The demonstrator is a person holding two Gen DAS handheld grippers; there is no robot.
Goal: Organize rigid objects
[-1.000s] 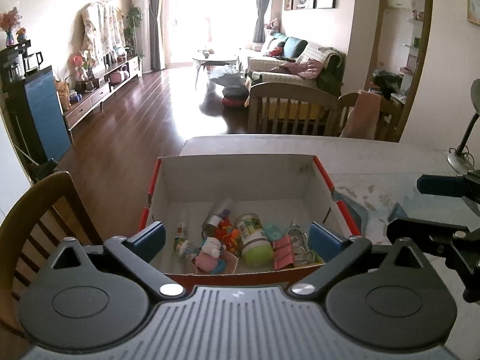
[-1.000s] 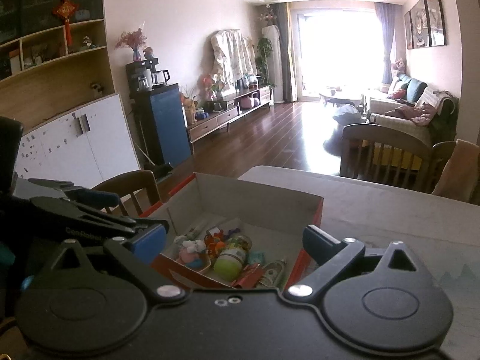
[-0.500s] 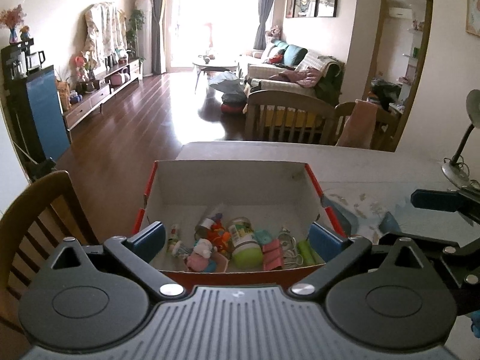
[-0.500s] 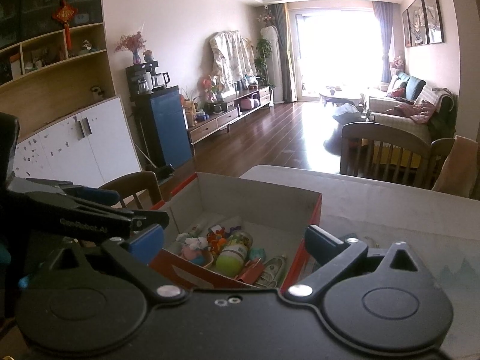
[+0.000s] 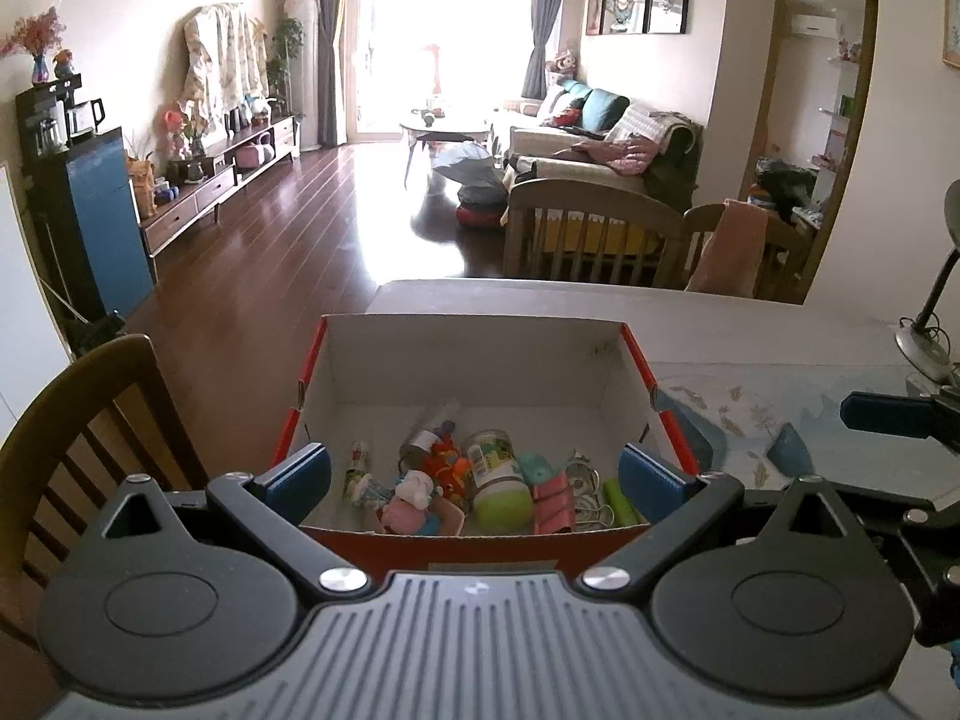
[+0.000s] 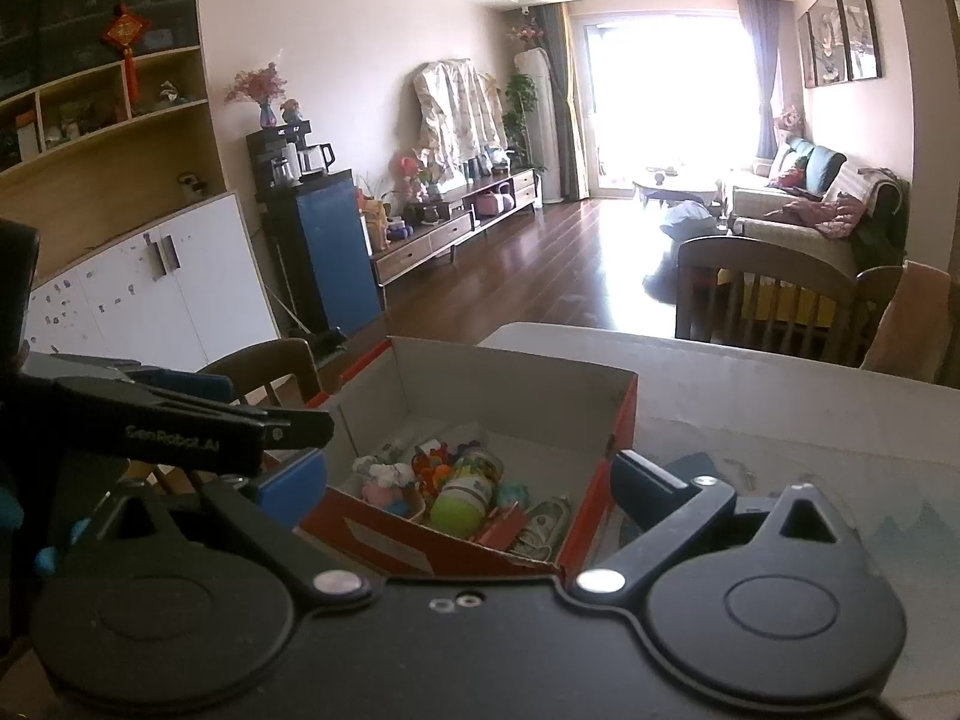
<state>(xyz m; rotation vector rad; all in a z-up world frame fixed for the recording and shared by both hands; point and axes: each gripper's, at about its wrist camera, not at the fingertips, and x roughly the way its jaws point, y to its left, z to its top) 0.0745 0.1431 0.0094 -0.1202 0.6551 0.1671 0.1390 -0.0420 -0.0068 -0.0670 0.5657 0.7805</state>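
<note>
Box [image 5: 474, 354], red-sided cardboard w/ white inside, sits at counter [image 5: 780, 330] edge; rigid items lie piled along its near wall. L to R: small white bottle [image 5: 357, 471], pink figurine [image 5: 414, 495], orange toy [image 5: 447, 468], green-capped jar [image 5: 495, 480] on its side, pink clip [image 5: 551, 495], cable bundle [image 5: 588, 495], green tube [image 5: 621, 501]. Left gripper [image 5: 474, 477] hovers above near rim, jaws spread wide, nothing between them. Right gripper [image 6: 468, 489] likewise: jaws released, empty, aimed at box from its right side. Scene fits items already gathered, or awaiting sorting out; cannot tell which. For any pick: choose one item, approach from above, keep jaws clear of neighbours and box wall.
</note>
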